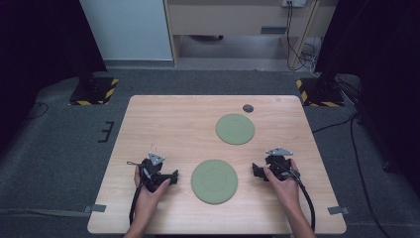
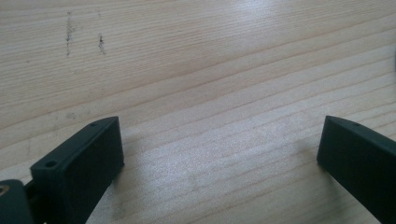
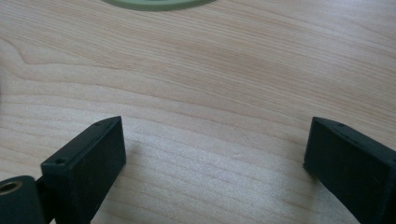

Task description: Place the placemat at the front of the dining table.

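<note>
Your left tongs (image 1: 173, 177) and right tongs (image 1: 256, 170) rest on the tabletop (image 1: 163, 119), both spread wide and empty; the near green plate (image 1: 214, 181) lies between them, roughly equidistant; round, no long axis

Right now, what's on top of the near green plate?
Nothing lies on the near green plate; its top is bare. It rests flat on the table, so whatever is under it is hidden.

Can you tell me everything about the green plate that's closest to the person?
The near green plate is round, flat and dull olive green, with a faint ring inside its rim. It looks like matte plastic or ceramic. It lies flat and empty on the wooden table, between the left gripper and the right gripper. Neither touches it.
</note>
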`<control>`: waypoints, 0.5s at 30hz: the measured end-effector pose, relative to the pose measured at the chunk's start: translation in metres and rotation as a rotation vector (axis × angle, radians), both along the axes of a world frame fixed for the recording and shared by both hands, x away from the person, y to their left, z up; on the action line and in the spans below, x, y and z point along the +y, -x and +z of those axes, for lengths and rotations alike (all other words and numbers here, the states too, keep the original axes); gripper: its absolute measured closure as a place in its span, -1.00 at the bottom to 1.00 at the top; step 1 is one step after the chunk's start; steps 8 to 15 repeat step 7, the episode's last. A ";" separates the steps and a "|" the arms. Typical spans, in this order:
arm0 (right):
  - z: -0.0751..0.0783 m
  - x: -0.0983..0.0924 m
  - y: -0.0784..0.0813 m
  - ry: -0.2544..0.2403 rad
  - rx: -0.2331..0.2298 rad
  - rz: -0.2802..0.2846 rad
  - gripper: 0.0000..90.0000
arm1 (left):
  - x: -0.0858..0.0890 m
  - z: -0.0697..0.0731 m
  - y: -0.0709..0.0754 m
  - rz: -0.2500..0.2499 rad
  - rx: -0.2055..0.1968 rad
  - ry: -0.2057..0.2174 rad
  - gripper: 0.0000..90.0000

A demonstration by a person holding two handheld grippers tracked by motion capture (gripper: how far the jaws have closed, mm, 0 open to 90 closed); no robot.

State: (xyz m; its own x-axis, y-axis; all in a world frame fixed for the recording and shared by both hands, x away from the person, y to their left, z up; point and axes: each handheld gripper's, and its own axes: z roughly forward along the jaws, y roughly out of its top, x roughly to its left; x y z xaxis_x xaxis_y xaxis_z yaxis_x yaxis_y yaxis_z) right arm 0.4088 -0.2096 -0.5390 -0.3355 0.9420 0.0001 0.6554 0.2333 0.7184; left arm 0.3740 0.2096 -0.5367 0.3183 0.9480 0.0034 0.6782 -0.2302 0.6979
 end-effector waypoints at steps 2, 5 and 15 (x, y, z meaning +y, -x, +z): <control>0.000 0.000 0.000 0.000 0.000 0.000 -0.88 | 0.000 0.000 0.000 0.001 0.000 0.000 -1.00; 0.000 0.000 0.000 0.000 0.010 -0.012 -0.98 | 0.000 0.000 0.000 0.002 0.000 -0.001 -1.00; -0.001 0.000 -0.001 0.003 0.016 -0.020 -0.99 | 0.000 0.000 0.000 0.002 0.000 -0.001 -1.00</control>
